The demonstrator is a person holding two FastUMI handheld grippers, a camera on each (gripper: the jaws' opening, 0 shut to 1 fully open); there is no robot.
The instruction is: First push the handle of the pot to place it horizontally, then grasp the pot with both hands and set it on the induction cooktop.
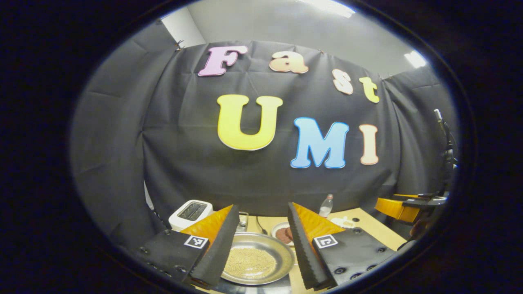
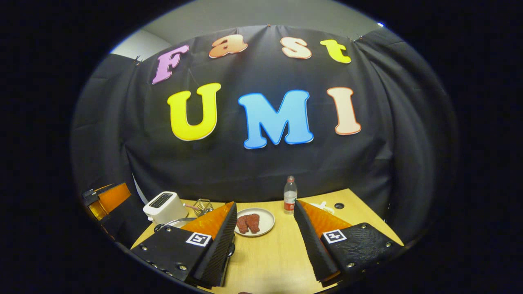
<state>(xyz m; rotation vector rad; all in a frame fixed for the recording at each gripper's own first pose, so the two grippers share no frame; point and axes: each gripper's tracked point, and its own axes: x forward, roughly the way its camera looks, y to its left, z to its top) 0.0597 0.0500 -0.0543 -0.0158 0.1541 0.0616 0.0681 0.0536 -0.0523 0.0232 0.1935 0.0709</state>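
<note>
Wooden table [image 2: 278,253] stands before black cloth wall [image 2: 253,171].

pot [image 1: 257,258] near rim cut off, handle hidden, plate [image 1: 282,232] partly behind finger

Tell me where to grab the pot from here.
Grip the pot by its thin raised rim, likely from above: it is wide and shallow, so the open left tongs cannot span it. Its handle shows in the right gripper view.

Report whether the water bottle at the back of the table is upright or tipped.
Upright: the water bottle stands on the table, cap on top, behind the plate.
</note>
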